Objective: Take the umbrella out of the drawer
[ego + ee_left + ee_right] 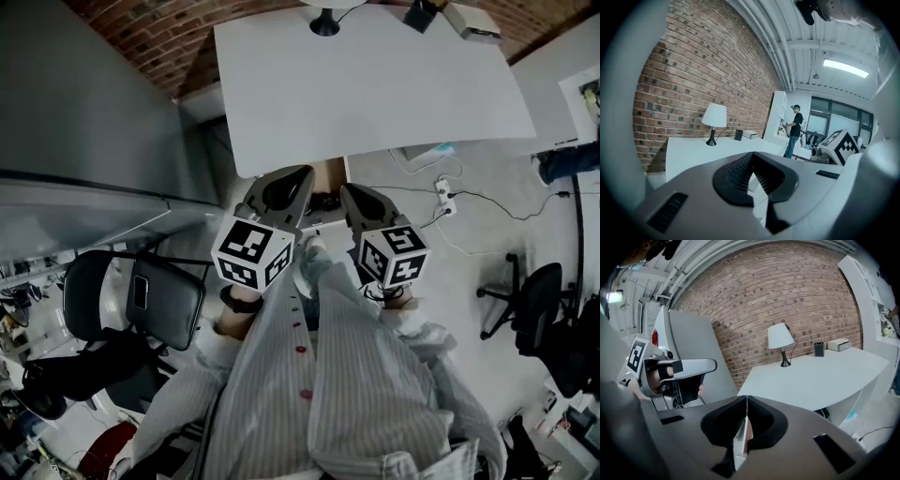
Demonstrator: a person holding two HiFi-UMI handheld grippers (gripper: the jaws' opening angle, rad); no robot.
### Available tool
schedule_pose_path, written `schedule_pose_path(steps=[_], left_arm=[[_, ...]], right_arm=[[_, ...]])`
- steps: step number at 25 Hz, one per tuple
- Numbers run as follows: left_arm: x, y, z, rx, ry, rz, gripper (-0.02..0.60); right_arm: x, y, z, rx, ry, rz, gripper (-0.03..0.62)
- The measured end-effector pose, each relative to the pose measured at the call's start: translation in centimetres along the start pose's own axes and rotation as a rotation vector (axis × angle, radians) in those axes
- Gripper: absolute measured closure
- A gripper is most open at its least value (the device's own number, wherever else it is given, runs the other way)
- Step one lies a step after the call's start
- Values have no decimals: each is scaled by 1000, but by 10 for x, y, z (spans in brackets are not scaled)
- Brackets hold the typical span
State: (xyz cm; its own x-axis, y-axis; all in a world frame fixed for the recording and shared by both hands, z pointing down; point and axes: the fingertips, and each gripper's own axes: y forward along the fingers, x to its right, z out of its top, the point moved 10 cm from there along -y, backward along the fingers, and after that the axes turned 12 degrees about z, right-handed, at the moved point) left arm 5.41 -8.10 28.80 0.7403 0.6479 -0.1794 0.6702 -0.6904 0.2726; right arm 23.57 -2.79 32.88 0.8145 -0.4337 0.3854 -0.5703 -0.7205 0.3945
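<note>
White flat counter (375, 84) lies ahead, but we see no umbrella and no drawer. Our left gripper (752, 161) and right gripper (746, 404) are closed and empty. We expect the umbrella to be light, with slippery fabric, so we would grip it at the handle.

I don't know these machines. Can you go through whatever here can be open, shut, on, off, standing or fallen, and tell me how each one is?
left gripper: jaws together, nothing between them.
right gripper: jaws together, nothing between them.
lamp: upright on the white desk; whether it is lit cannot be told.
ceiling light: on.
office chair: upright, nobody in it.
</note>
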Motion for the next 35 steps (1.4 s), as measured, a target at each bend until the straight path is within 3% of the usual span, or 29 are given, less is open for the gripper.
schedule_pose_path(steps=[6,10,22,35], left_arm=[[-12,4,-10,-15,-34,69,572],[-22,2,-21,-49,-61,75,574],[-47,1,-36,-67,-90,50,574],[-86,4,-120,-176,-154,128,574]], right_arm=[[8,22,-1,-70,-5,68,559],[6,38,-4,-103,0,89,559],[5,65,-13,-140,11,45,559],[28,115,-73,-211,48,60,559]])
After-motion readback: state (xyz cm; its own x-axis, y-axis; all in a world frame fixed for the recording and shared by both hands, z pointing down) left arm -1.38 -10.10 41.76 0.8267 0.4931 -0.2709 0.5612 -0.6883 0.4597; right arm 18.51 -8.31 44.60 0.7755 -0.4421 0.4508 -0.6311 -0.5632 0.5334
